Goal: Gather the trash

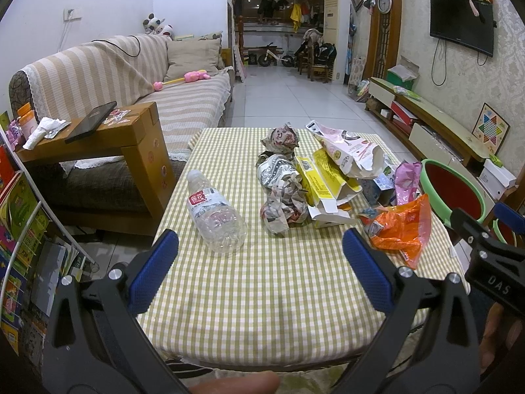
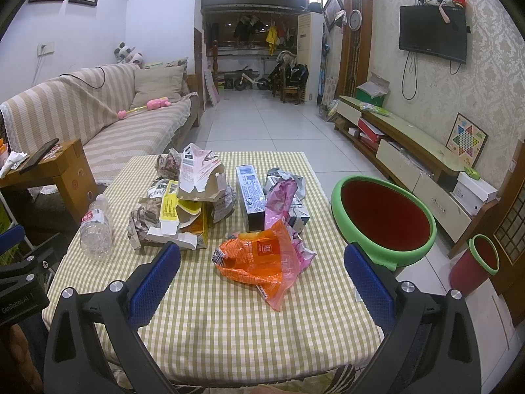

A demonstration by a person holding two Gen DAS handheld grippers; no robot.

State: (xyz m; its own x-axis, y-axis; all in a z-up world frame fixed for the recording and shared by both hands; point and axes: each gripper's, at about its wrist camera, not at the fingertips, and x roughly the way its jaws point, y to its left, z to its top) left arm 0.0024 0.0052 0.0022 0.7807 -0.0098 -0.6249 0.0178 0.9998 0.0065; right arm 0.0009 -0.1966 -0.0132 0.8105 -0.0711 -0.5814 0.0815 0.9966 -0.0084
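Trash lies on a green-checked table (image 1: 262, 295) (image 2: 229, 321): an empty clear plastic bottle (image 1: 215, 211) (image 2: 96, 229) on its side at the left, crumpled newspaper balls (image 1: 282, 197) (image 2: 141, 223), torn yellow and pink cartons (image 1: 328, 177) (image 2: 197, 180), a dark box (image 2: 251, 197) and an orange plastic bag (image 1: 402, 226) (image 2: 259, 262). My left gripper (image 1: 261, 262) is open and empty over the near table, short of the bottle. My right gripper (image 2: 262, 279) is open and empty, just short of the orange bag. A red bin with a green rim (image 2: 384, 220) (image 1: 454, 190) stands right of the table.
A striped sofa (image 1: 131, 75) and a wooden side table (image 1: 98, 141) stand to the left. A smaller red and green bin (image 2: 475, 259) sits on the floor at the right. A low TV cabinet (image 2: 410, 151) runs along the right wall. Tiled floor (image 2: 262, 121) lies beyond.
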